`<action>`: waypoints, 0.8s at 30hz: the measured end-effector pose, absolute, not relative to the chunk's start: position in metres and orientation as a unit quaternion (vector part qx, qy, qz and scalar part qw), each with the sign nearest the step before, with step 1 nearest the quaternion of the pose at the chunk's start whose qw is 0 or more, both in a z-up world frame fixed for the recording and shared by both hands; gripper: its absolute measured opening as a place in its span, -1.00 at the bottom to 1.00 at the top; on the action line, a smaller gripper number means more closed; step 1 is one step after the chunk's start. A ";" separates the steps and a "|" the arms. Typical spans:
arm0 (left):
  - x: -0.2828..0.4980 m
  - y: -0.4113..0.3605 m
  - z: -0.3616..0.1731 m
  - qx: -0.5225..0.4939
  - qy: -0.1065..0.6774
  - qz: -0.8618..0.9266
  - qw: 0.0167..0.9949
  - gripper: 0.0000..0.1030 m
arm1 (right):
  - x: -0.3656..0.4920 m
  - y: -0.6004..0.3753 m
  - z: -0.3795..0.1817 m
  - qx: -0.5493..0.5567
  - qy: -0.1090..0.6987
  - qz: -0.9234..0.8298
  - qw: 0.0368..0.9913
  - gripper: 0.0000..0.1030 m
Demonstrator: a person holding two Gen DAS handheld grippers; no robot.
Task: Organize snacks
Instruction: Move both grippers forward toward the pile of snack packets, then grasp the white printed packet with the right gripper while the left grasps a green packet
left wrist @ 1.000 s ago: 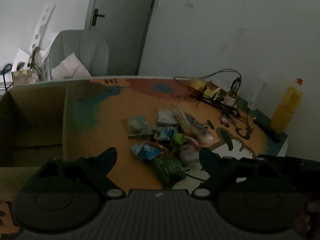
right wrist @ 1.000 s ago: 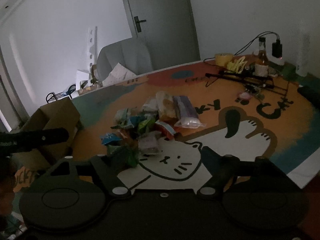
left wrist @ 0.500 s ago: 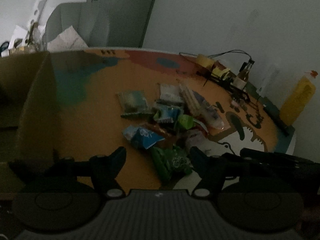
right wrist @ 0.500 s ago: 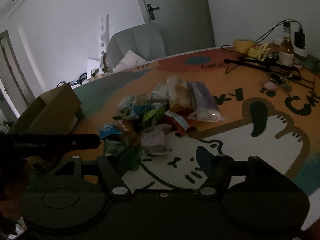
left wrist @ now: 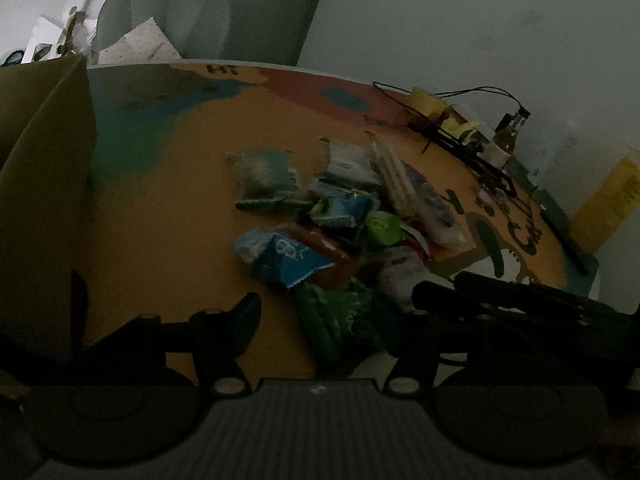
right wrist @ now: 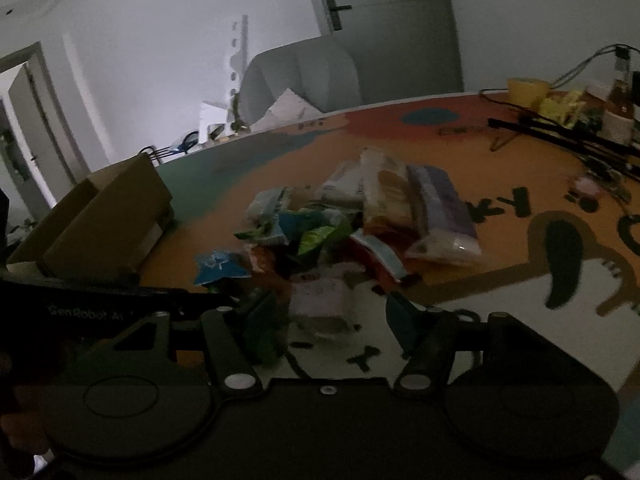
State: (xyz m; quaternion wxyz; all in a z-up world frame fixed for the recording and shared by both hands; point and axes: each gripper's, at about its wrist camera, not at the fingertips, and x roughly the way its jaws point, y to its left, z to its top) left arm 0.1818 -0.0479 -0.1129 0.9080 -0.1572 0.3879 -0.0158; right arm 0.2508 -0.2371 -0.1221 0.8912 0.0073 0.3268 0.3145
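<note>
The desk (left wrist: 168, 216), painted orange and teal with a white cartoon cat, spreads out ahead of both claws. A brown cardboard box (left wrist: 44, 184) stands at its edge, to the left of the left claw (left wrist: 324, 320) and further left of the right claw (right wrist: 332, 320). The heap of snack packets (right wrist: 360, 216) lies on the desk straight ahead of both claws.

In the dim left wrist view, a green packet (left wrist: 336, 316) sits between the left claw's fingers; its jaws have just been closing, and the pads appear not yet to press it, so it reads as released. The right claw's jaws have also just been closing around a pale packet (right wrist: 320, 296) at the near edge of the heap, with gaps on both sides, so it too is released. A blue packet (left wrist: 284, 258) lies just beyond the green one.
</note>
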 end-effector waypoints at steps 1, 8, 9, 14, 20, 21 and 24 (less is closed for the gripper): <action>0.182 -0.047 -0.113 -0.158 0.389 -0.014 0.908 0.15 | 0.252 -0.234 -0.123 0.005 0.328 0.316 0.890 0.18; 0.185 -0.047 -0.115 -0.160 0.392 -0.021 0.905 0.15 | 0.253 -0.224 -0.131 -0.015 0.359 0.315 0.878 -0.23; 0.186 -0.048 -0.116 -0.161 0.394 -0.024 0.905 0.15 | 0.253 -0.227 -0.131 -0.010 0.361 0.312 0.879 -0.25; 0.193 -0.054 -0.120 -0.163 0.402 -0.035 0.901 0.15 | 0.249 -0.239 -0.128 -0.004 0.364 0.296 0.883 -0.28; 0.196 -0.060 -0.123 -0.158 0.401 -0.037 0.901 -0.07 | 0.247 -0.237 -0.124 -0.023 0.364 0.285 0.886 -0.12; 0.196 -0.060 -0.123 -0.159 0.401 -0.036 0.901 -0.19 | 0.247 -0.235 -0.124 -0.027 0.362 0.282 0.888 0.01; 0.194 -0.057 -0.122 -0.162 0.402 -0.034 0.900 -0.31 | 0.249 -0.229 -0.123 -0.039 0.351 0.266 0.897 0.32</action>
